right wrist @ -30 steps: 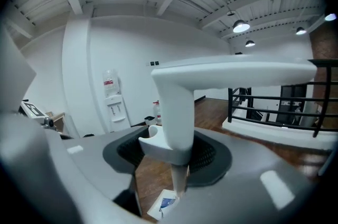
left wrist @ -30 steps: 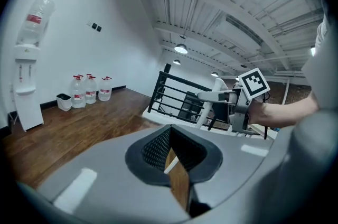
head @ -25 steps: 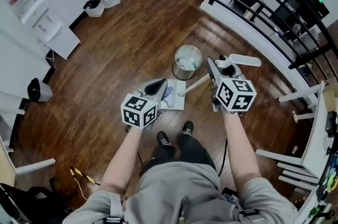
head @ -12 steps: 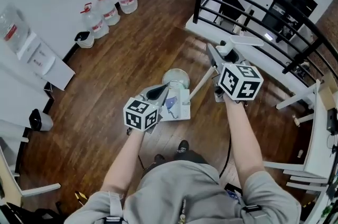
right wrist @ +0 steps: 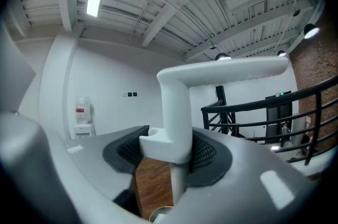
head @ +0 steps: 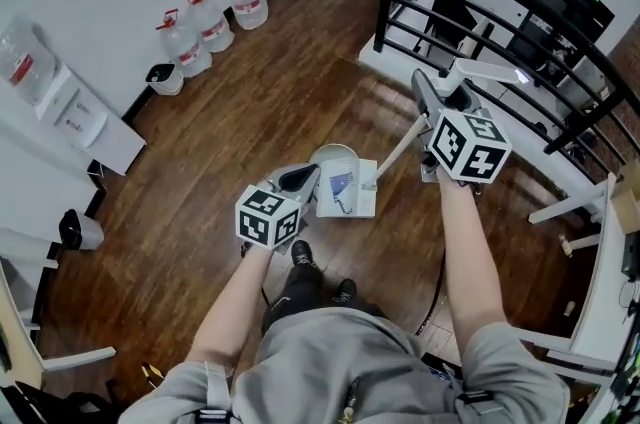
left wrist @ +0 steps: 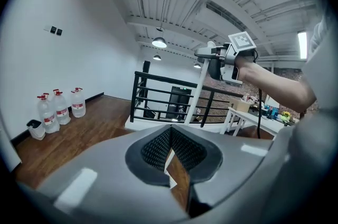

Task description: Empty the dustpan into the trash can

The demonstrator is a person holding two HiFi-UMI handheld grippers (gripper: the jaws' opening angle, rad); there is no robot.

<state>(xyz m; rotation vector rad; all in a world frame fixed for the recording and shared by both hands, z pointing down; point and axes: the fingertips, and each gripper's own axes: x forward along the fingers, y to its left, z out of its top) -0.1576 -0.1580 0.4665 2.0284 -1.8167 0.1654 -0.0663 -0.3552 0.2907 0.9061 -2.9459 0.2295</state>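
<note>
The white dustpan hangs tilted over the mouth of the round metal trash can, with blue and dark scraps in it. Its long white handle slopes up to my right gripper, which is shut on the handle just under its bent top grip. In the right gripper view the pads press on the stem. My left gripper is at the pan's left rim, its pads meeting at the tip. Whether they pinch the rim I cannot tell.
Three water jugs and a small white bin stand by the far wall. A black railing runs at the right, with white tables beyond it. The person's shoes stand just behind the can on the wooden floor.
Both grippers carried the dustpan forward until it hangs over the trash can. The right gripper rose with the handle, and the pan tilted more steeply.
</note>
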